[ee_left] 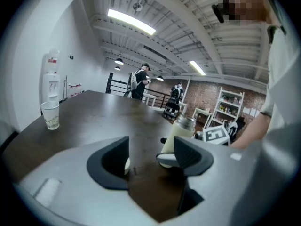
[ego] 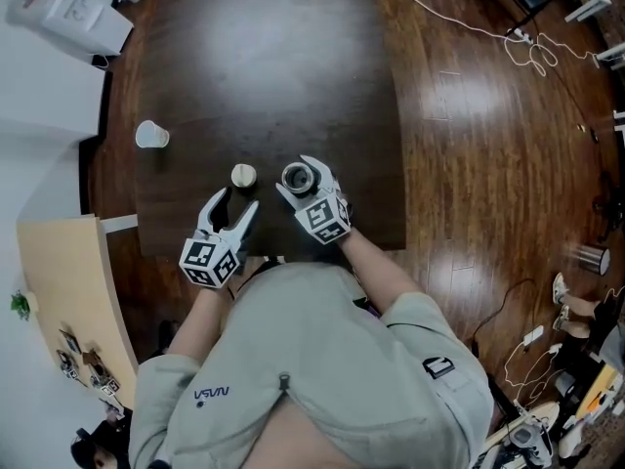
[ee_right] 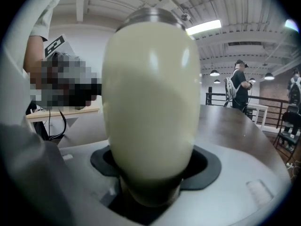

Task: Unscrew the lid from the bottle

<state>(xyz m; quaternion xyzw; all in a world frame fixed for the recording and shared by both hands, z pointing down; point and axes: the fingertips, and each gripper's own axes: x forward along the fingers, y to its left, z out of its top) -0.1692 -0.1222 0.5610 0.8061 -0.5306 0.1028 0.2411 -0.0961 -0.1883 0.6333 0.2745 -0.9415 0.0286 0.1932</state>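
Right gripper point(ego: 301, 178) grasps the cream steel-necked bottle point(ee_right: 150, 102); its round cream lid point(ego: 243, 175) lies just beyond the released left gripper point(ego: 235, 201).

Head view overhead; gripper views table-level, sharing bottle point(ee_right: 150, 102).

A white paper cup point(ego: 151, 135) is standing alone near the left edge of the dark brown wooden table point(ego: 264, 57). A white water dispenser point(ego: 68, 8) is sitting beyond the table's far left corner. Thin white cables point(ego: 515, 35) are trailing across the glossy wooden floor point(ego: 469, 115). Far back, a person in dark clothes point(ee_left: 139, 83) is standing by a black railing point(ee_left: 117, 85), and a white shelving unit point(ee_left: 229, 108) is showing against a brick wall.
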